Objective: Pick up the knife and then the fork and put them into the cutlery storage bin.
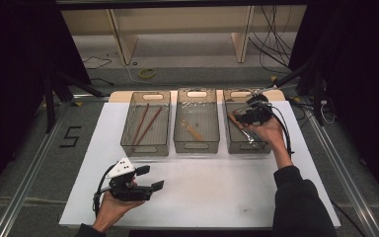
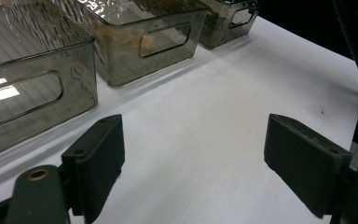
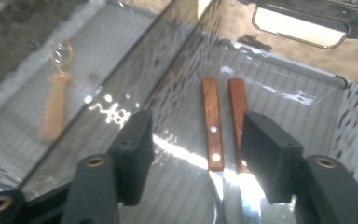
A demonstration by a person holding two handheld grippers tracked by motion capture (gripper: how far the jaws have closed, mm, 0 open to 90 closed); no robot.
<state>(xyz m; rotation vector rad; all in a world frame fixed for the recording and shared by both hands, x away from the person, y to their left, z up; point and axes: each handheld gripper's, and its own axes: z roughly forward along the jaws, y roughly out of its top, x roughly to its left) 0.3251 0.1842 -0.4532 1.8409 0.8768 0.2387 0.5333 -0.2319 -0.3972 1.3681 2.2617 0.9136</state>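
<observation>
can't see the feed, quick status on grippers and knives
Right gripper open, over two wooden-handled knives in right bin. Left gripper open, idle. Nothing in the way.

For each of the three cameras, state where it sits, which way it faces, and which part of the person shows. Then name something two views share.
High view: above the near table edge, looking forward and down at three bins; both forearms show.
Left gripper view: on the left claw, low over white table, facing the bins; open jaws show.
Right gripper view: on the right claw, inside the right bin, above two knives; open jaws show.
Shared: the middle bin's spoon.
</observation>
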